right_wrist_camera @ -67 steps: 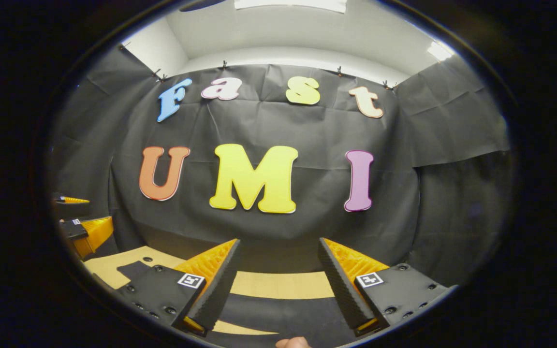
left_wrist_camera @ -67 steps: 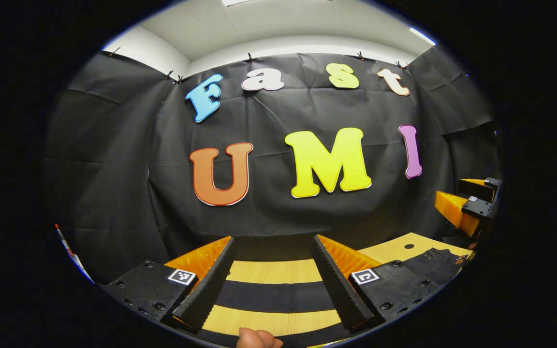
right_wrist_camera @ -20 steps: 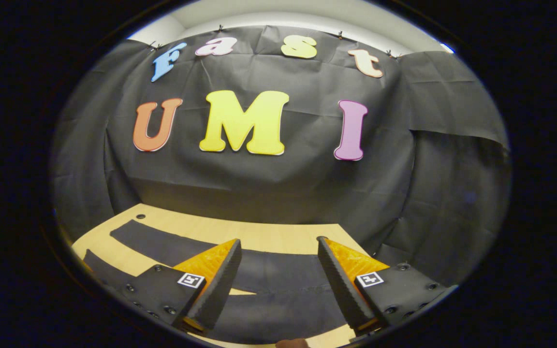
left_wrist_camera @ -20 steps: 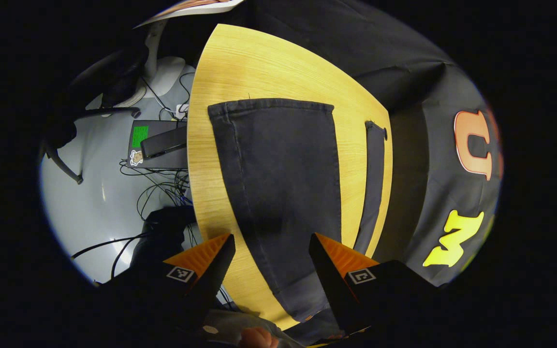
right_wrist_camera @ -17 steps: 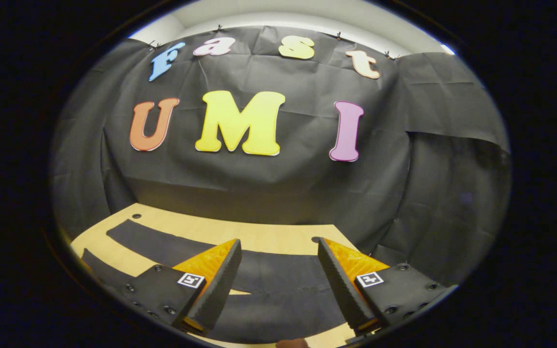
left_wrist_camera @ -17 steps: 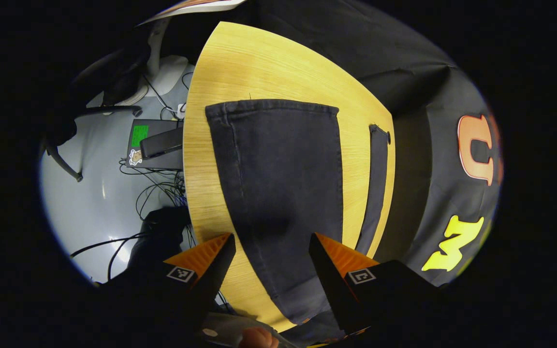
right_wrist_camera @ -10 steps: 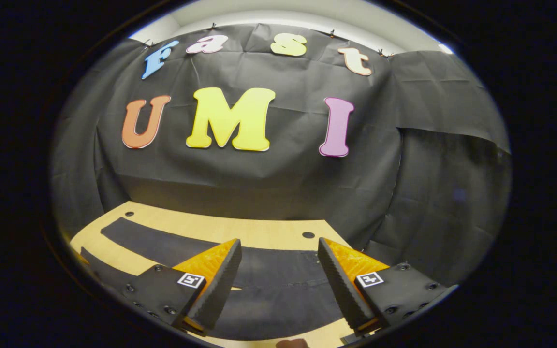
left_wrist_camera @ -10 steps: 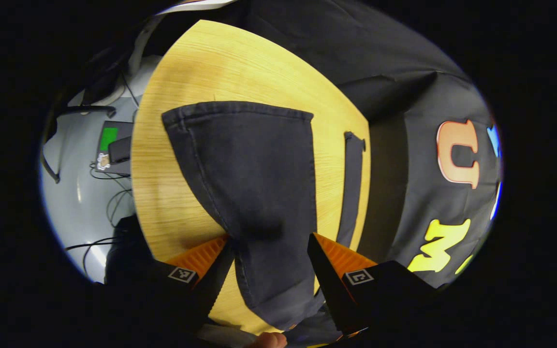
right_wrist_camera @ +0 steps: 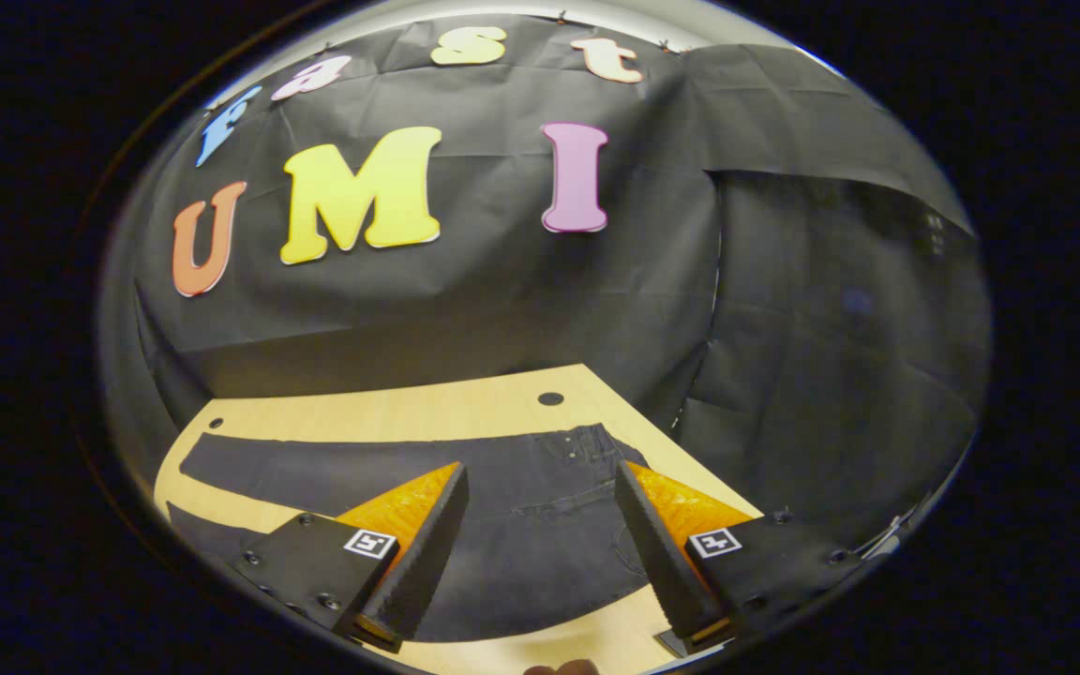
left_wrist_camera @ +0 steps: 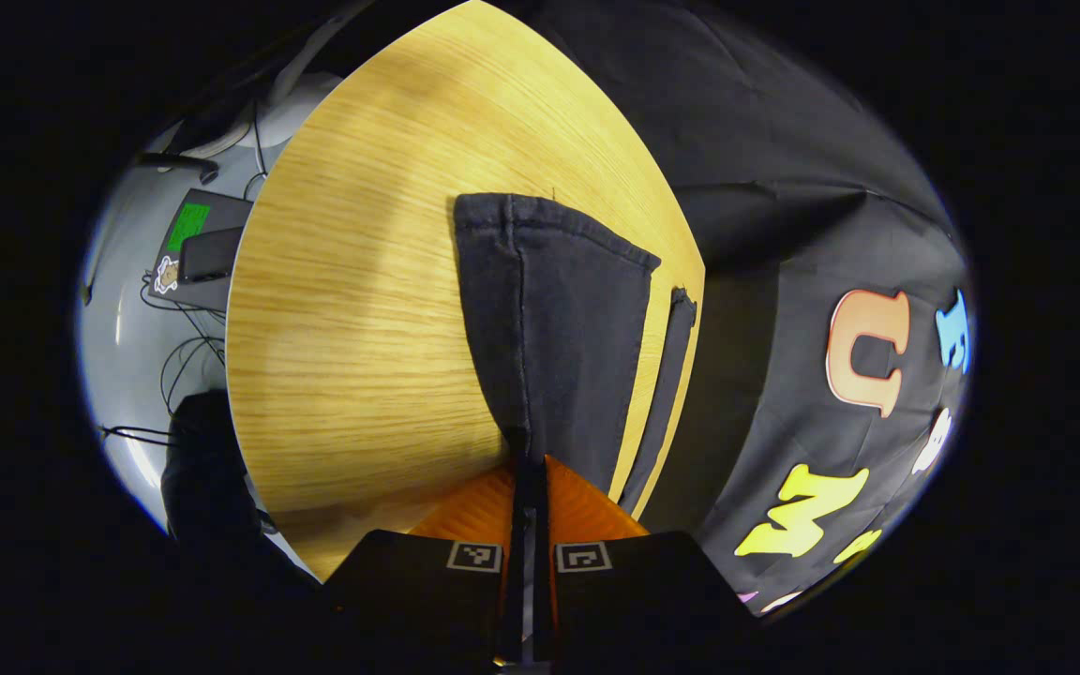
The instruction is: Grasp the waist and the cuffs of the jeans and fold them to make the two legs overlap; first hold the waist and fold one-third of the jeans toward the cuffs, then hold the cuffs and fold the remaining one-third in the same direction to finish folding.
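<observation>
A: Where are the dark, near-black denim jeans (left_wrist_camera: 559, 328) right now?

B: Spread flat on the light wooden table (left_wrist_camera: 362, 309). In the left gripper view 1 leg runs up the middle of the frame to its hemmed cuff (left_wrist_camera: 549, 220), and the other leg shows as a thin strip to its right. In the right gripper view the waist end, with its pocket stitching, lies at lower centre.

A: And the left gripper (left_wrist_camera: 531, 487)?

B: Its 2 fingers are pressed together at bottom centre with the leg's edge seam running straight into them, so I judge it has pinched the denim there.

A: The right gripper (right_wrist_camera: 540, 539)?

B: Wide apart, holding nothing, poised over the waist area with cloth visible between the fingers.

A: So which step is this?

B: Step 1, I'd say: taking hold so that the 2 legs can be overlapped. Next, the right one probably needs to drop onto the waist edge and close; then both lift together and carry 1 leg over the other.
</observation>
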Available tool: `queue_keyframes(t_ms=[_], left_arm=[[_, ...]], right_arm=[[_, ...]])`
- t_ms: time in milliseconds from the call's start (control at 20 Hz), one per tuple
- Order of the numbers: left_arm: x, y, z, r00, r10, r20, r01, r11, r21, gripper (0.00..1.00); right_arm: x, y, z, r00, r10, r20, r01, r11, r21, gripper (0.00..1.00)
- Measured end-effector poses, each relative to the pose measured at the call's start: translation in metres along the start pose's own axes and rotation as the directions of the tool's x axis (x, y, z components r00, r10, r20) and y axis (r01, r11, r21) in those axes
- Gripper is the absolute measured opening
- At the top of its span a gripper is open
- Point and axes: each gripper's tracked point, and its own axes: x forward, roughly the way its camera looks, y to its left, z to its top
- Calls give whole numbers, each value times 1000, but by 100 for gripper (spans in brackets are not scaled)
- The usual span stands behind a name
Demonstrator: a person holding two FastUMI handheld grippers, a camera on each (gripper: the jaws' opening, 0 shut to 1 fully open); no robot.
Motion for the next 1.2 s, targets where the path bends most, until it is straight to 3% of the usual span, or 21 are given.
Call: queue_keyframes(t_ms=[150,200,300,400,500,550,600,700,800,850,950,1100,1200], left_arm=[[1,-2,0,1000,16,-17,-16,1000,11,4],[0,-2,1,1000,17,-14,-17,1000,7,3],[0,-2,1,1000,16,-8,-16,1000,-3,3],[1,-2,1,1000,19,-4,-19,1000,-22,3],[0,-2,1,1000,26,-4,-26,999,-20,3],[0,-2,1,999,32,-4,-32,999,-18,4],[1,-2,1,999,38,-5,-38,999,-20,3],[1,-3,1,999,51,-4,-51,998,-24,3],[1,-2,1,998,60,-2,-60,998,-15,4],[2,-2,1,998,63,1,-63,998,-11,3],[2,-3,1,998,69,4,-69,998,-10,3],[4,-3,2,997,81,9,-81,997,4,3],[6,-6,2,996,88,13,-88,996,8,3]], right_arm=[[17,-29,-37,985,-12,-173,45,981,188,95],[20,-36,-55,965,12,-261,68,954,293,96],[28,-64,-94,909,35,-416,189,854,485,100],[36,-91,-123,861,23,-508,315,761,567,99],[41,-100,-146,807,47,-588,383,717,582,99],[44,-99,-154,794,65,-604,395,700,595,99],[49,-98,-160,783,78,-617,400,696,596,94],[53,-94,-169,765,103,-635,398,700,593,94],[62,-97,-164,776,96,-624,385,712,587,95],[62,-92,-159,780,108,-616,368,717,592,92],[68,-91,-163,771,103,-629,369,732,572,95],[75,-99,-170,759,68,-648,388,751,534,42],[77,-99,-170,766,89,-637,371,748,551,7]])
